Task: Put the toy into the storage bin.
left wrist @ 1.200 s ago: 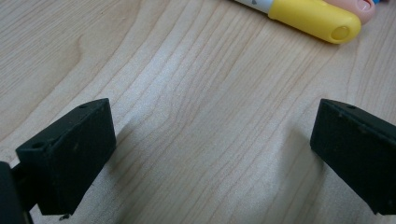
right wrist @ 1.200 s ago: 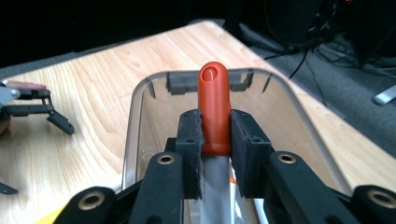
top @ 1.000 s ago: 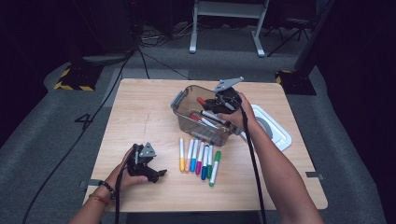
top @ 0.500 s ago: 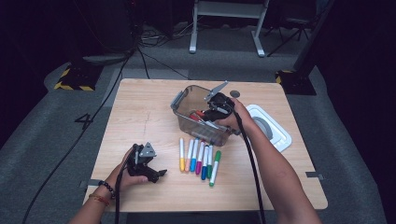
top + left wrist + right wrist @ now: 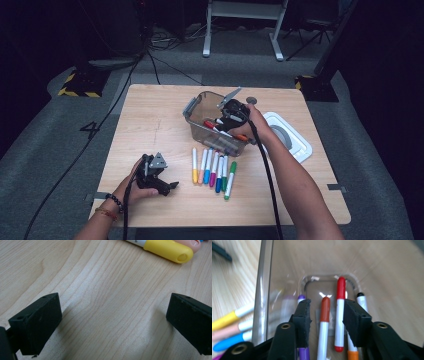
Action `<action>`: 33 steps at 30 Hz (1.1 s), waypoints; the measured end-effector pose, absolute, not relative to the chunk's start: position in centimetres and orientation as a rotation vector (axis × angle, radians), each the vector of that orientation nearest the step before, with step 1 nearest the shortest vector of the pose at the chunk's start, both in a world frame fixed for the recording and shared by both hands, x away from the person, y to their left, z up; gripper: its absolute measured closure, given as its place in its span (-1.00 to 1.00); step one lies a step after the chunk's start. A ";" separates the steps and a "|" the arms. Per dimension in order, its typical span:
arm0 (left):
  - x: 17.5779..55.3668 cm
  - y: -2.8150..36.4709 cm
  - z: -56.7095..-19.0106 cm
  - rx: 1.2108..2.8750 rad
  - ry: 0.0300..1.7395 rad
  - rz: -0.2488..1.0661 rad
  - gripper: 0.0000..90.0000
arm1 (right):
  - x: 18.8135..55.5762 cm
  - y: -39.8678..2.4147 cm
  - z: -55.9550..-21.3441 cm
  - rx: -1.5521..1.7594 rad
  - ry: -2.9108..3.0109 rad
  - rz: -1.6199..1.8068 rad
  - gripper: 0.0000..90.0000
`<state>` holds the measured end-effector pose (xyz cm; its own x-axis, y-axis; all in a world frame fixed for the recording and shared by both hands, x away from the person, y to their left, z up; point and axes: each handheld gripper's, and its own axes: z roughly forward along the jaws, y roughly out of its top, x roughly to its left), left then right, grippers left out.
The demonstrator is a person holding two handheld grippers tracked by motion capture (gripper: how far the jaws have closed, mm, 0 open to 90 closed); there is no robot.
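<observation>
Now the right tool [image 5: 325,322], jaws parted inside the clear plastic bin [image 5: 196,107], could clamp both red-capped markers [image 5: 340,315] together.

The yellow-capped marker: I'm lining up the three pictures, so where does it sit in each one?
High view: yellow-capped marker, leftmost of the row on the table, in front of the clear bin.
Left gripper view: its yellow cap at top right, beyond the open fingers.
Right gripper view: far left edge, outside the bin wall.
Shared landmark: the pink marker lying right beside it.
</observation>
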<state>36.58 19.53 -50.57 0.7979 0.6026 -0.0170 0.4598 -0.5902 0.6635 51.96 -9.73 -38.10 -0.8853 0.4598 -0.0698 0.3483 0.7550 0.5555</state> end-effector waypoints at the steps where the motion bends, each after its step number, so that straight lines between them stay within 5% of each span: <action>1: 36.6 19.5 -50.6 2.306 0.781 0.274 -0.99 | 51.9 -10.0 -37.9 0.645 2.737 0.846 0.27; 9: 36.6 19.5 -50.6 2.306 0.781 0.274 -0.99 | 50.0 -13.1 -35.1 0.690 2.559 1.112 -0.05; 20: 36.6 19.5 -50.6 2.306 0.781 0.274 -0.99 | 45.4 -18.0 -32.2 0.659 2.394 1.221 -0.23; 33: 36.6 19.5 -50.6 2.305 0.781 0.273 -0.99 | 40.4 -22.9 -33.7 0.649 2.312 1.229 -0.36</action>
